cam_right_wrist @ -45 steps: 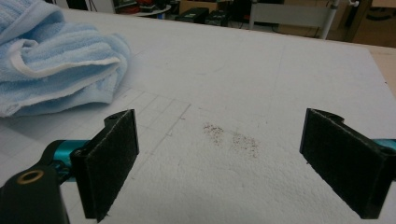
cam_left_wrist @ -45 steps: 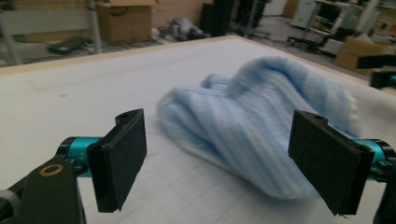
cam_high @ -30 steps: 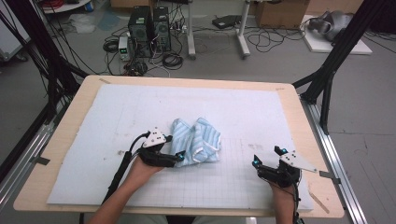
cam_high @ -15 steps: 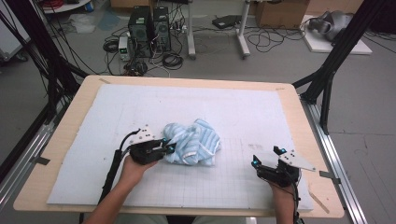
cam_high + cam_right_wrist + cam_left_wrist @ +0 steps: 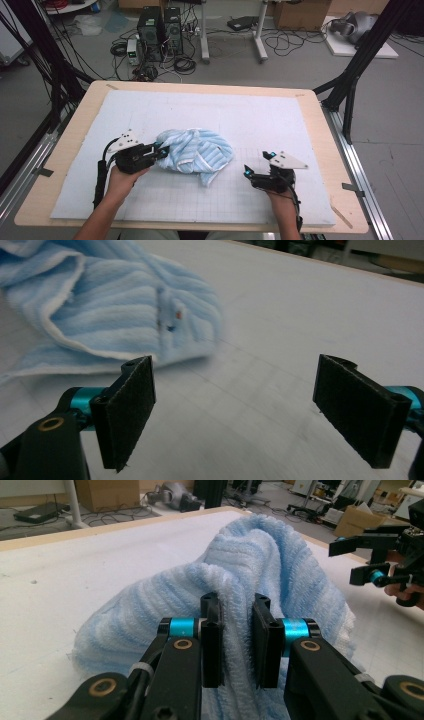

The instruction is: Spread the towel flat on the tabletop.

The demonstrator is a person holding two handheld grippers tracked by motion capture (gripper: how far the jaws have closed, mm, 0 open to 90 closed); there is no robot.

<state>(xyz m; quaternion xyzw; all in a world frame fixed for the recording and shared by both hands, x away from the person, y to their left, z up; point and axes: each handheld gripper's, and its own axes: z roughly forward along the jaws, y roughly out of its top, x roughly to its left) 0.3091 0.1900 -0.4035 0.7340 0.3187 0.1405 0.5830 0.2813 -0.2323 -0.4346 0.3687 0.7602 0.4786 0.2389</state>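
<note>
We hold the left gripper (image 5: 159,150) clamped on a fold of the light-blue striped towel (image 5: 197,152): in the left gripper view its two black jaws stand close together with a ridge of the terry cloth (image 5: 260,575) pinched between the pads, and the rest of the towel rises in a hump just beyond the jaw tips. Those jaws have just been closing, and the cloth now sits squeezed between them.

Our right gripper (image 5: 247,172) has its jaws spread wide with nothing between them; in the right gripper view (image 5: 235,415) bare white mat (image 5: 300,325) shows in the gap. The towel (image 5: 115,305) lies ahead of these jaws and off toward the left one, its white-edged hem near that jaw's tip but not touching it.

From the high view the towel lies crumpled on the white gridded mat (image 5: 250,115), between our two grippers, touching the left jaws and apart from the right.
</note>
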